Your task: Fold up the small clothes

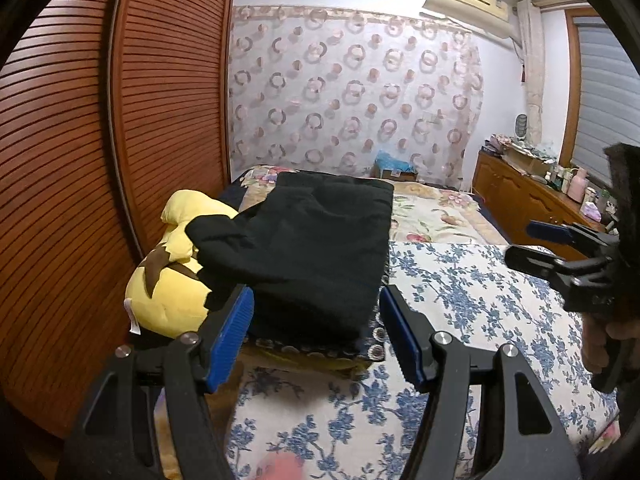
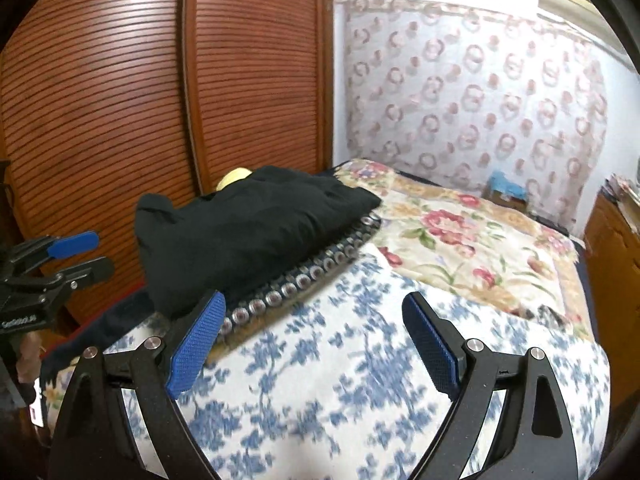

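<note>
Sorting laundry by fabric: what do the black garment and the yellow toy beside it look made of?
Black garment: looks like soft matte knit or fleece, with no sheen and thick rounded folds. Yellow toy: probably stuffed plush, smooth, puffy, with a sewn tag.

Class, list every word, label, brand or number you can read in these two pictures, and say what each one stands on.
White lettering on the body of the left gripper, at the left edge of the right wrist view: too blurred to read.
White tag on the yellow plush toy: no print can be made out.
Air conditioner high on the wall: no readable marking.
Bottles on the wooden dresser: too small to read.
</note>
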Tool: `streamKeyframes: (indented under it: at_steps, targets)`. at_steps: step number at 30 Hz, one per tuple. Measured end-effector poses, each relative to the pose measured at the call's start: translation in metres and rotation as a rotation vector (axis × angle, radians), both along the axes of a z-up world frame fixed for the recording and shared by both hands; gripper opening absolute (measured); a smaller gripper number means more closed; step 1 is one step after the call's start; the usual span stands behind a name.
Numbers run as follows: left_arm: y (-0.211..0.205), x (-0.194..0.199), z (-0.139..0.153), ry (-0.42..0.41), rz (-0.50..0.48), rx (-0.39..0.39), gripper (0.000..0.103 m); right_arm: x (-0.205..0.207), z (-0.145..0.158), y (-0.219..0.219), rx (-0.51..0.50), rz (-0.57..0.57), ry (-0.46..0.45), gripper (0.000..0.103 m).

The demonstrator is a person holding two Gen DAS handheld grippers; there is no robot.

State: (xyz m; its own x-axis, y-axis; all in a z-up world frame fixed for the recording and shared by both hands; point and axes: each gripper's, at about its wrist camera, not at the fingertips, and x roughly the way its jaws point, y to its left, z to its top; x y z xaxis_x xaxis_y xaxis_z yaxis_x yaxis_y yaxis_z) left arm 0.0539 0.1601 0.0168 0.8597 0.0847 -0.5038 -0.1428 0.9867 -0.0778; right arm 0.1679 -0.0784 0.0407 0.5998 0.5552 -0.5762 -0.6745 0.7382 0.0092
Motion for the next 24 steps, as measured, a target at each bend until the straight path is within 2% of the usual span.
streamKeyframes:
  at_steps: [12,17,24]
  targets:
    - [-0.06,-0.009,0.002,-0.001,-0.085,0.002,0.065,-0.053,0.003,-0.08,0.076,-0.136,-0.028,0.092]
    - [-0.089,-0.011,0.007,-0.011,-0.128,0.022,0.065,-0.073,0.009,-0.111,0.088,-0.212,-0.05,0.096]
    - [-0.132,-0.012,0.028,-0.048,-0.199,0.043,0.065,-0.097,0.022,-0.147,0.114,-0.298,-0.084,0.096]
